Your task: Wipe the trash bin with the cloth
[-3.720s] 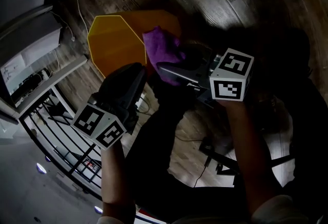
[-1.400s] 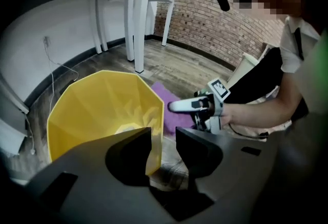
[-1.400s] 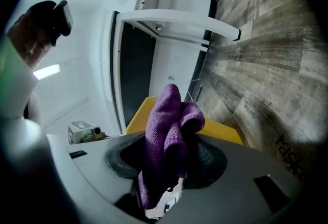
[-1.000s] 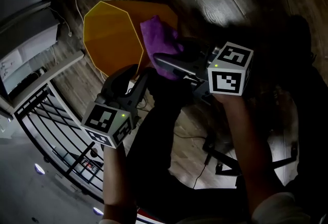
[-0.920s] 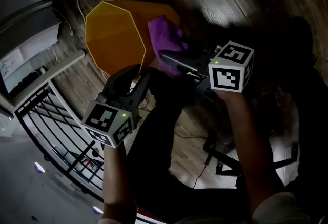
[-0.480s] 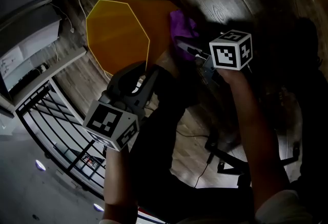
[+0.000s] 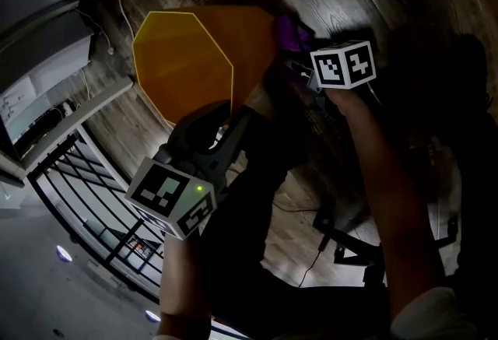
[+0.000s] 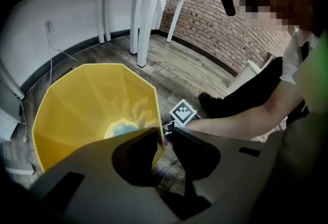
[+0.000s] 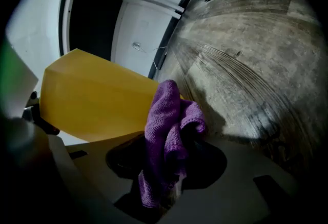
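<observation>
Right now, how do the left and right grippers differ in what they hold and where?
The left gripper, whose jaws have just been closing, clamps the rim of the trash bin; the right gripper clamps the purple cloth. The left gripper sits at the bin's top edge; the right gripper is beside its outer wall. Both are shut on something.

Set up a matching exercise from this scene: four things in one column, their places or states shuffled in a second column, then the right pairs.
Things:
1. yellow plastic trash bin
2. purple microfibre cloth
3. left hand-held gripper
4. right hand-held gripper

Places or states:
A. shut on the cloth, beside the bin's outer wall
B. rests on the wooden floor
C. bunched up between two jaws
D. clamped on the bin's rim

Pairs: 1-B, 2-C, 3-D, 4-A.

The left hand-held gripper's jaws have just been closing, with the bin's rim between them.
</observation>
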